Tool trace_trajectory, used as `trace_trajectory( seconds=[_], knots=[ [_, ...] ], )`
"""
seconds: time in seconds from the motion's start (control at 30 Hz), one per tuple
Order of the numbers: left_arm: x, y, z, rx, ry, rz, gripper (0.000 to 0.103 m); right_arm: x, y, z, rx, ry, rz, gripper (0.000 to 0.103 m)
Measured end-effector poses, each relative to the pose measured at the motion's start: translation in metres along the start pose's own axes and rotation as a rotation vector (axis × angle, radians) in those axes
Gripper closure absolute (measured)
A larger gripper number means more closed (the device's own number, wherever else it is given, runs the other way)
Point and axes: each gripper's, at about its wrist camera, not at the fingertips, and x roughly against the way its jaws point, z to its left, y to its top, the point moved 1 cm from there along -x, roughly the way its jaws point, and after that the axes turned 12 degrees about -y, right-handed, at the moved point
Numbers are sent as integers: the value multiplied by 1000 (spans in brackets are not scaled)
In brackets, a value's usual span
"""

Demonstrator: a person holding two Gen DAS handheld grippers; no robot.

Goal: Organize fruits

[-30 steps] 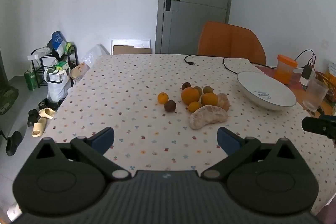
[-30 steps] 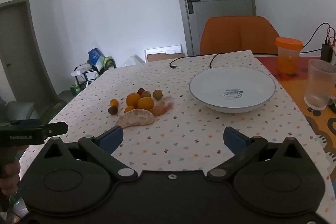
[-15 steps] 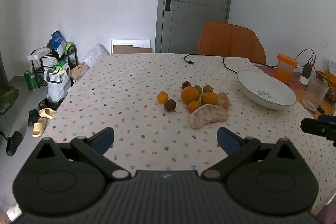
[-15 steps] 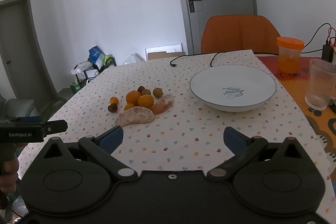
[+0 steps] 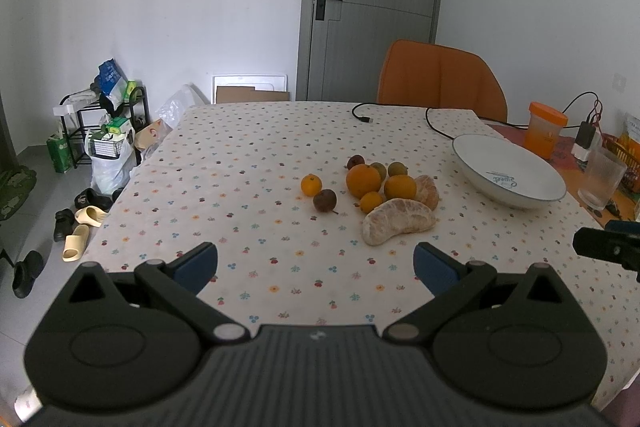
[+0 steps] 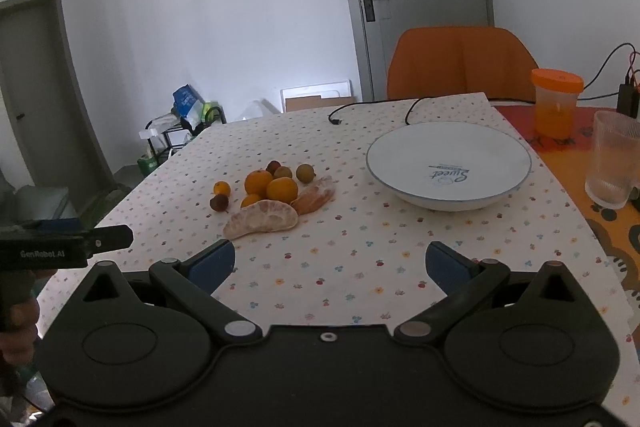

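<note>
A cluster of small oranges and peeled citrus pieces [image 5: 384, 195] is seen on the flower-dotted tabletop [image 5: 240, 187], left of the empty white shallow bowl [image 6: 448, 167]. Both the left hand-held gripper [image 5: 316, 263] and right hand-held gripper [image 6: 330, 259] are held wide, empty. The fruit lies ahead; the left seems marginally nearer.

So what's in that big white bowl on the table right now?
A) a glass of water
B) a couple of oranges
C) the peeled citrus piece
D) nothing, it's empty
D: the white bowl shows only its bare inside with blue lettering, while all the fruit, including the peeled citrus half and the oranges, lies on the tablecloth beside it.
</note>
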Motion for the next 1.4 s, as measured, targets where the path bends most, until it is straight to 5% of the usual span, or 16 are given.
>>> trace_trajectory(
  seconds=[1.4],
  knots=[
    [-11,3,4,-16,22,8,0,-17,5,2,17,-19,4,0]
  ],
)
